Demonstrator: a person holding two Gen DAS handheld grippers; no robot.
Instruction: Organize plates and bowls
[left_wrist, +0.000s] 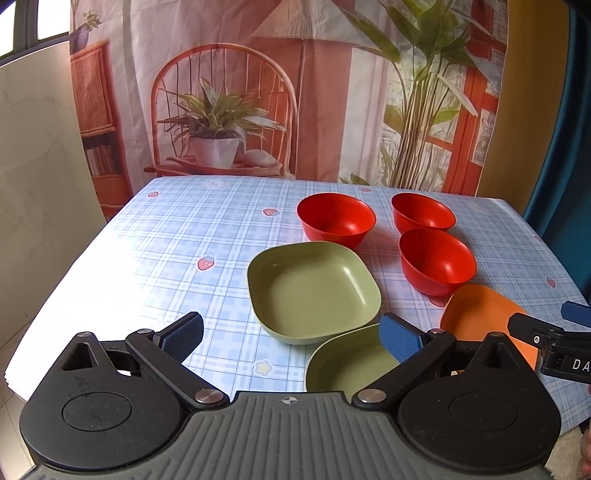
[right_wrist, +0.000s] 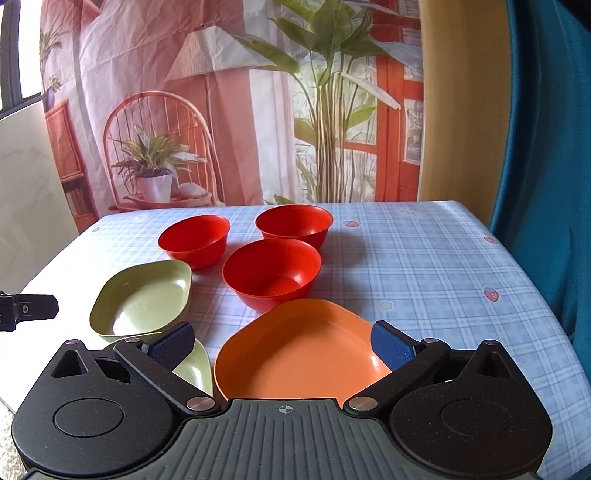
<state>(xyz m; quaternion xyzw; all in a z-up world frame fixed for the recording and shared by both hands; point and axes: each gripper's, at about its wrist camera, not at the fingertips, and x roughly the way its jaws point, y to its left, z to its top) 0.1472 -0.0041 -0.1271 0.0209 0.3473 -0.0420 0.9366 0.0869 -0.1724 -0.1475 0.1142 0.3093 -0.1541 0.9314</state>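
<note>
Three red bowls (left_wrist: 336, 219) (left_wrist: 423, 218) (left_wrist: 437, 260) stand upright and apart toward the back of the table. In front of them lie a square green plate (left_wrist: 314, 291), a second green plate (left_wrist: 340, 365) close to me, and an orange plate (left_wrist: 476, 314) to the right. My left gripper (left_wrist: 291, 336) is open over the near green plates, holding nothing. My right gripper (right_wrist: 282, 345) is open above the orange plate (right_wrist: 295, 354), its jaws wide apart and not touching it. The right wrist view also shows the bowls (right_wrist: 271, 271) and the green plate (right_wrist: 144, 299).
A blue checked tablecloth with strawberries (left_wrist: 184, 240) covers the table; its left and right edges drop off. A printed fabric backdrop (left_wrist: 258, 92) hangs behind it, a blue curtain (right_wrist: 546, 147) hangs on the right, and a white panel (left_wrist: 37, 147) stands on the left.
</note>
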